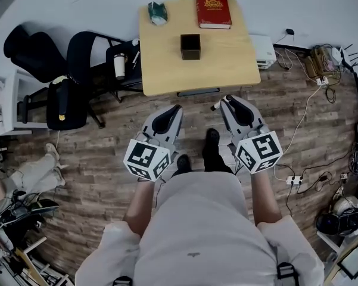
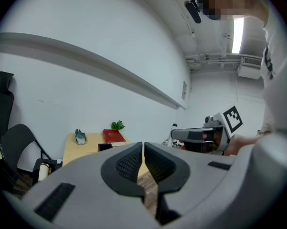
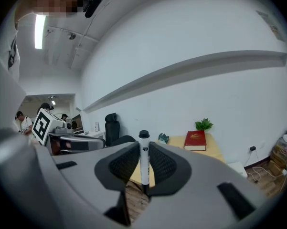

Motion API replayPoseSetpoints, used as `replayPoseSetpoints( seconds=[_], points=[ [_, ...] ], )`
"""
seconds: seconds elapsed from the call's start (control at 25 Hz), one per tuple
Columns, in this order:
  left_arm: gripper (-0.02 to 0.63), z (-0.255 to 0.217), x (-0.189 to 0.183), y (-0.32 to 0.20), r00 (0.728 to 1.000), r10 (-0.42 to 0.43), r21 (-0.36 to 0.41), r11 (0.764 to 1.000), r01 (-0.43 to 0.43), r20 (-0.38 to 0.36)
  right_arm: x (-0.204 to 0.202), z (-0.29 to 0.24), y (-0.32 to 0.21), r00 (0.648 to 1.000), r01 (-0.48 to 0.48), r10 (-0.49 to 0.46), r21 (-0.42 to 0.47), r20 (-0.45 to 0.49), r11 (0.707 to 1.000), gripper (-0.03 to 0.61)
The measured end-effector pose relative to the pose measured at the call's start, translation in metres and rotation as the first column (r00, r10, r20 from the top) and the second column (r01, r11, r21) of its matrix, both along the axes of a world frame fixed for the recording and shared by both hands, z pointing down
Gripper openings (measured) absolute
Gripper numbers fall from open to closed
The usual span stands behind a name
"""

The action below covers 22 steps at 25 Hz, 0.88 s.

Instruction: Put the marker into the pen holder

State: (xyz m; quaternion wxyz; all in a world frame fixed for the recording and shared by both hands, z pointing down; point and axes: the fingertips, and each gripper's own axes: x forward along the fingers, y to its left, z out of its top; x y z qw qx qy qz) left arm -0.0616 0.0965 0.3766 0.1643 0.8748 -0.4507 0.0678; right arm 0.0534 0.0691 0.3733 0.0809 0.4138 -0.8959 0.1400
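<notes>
White-barrelled, the marker (image 3: 143,159) sits clenched in the right claw (image 3: 143,149). Its long axis is upright in the right gripper view, with the black cap at 12 o'clock. Beside it the left claw (image 2: 143,151) is clenched on nothing. On the desk (image 1: 167,70) the black holder (image 1: 190,46) stands well apart, about 11 o'clock from the right claw in the head view. I judge the next move to be a forward reach with the right arm until the marker hangs over the holder's mouth.
</notes>
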Motion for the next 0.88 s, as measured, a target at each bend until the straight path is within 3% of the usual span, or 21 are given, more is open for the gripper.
replayPoseSetpoints(
  seconds=[0.88],
  points=[
    [0.017,0.004,0.071,-0.088,0.984,-0.179,-0.023,0.984,0.179,-0.006,0.059,0.008,-0.116,0.983,0.182,-0.182,-0.001,0.023,0.983,0.067]
  ],
)
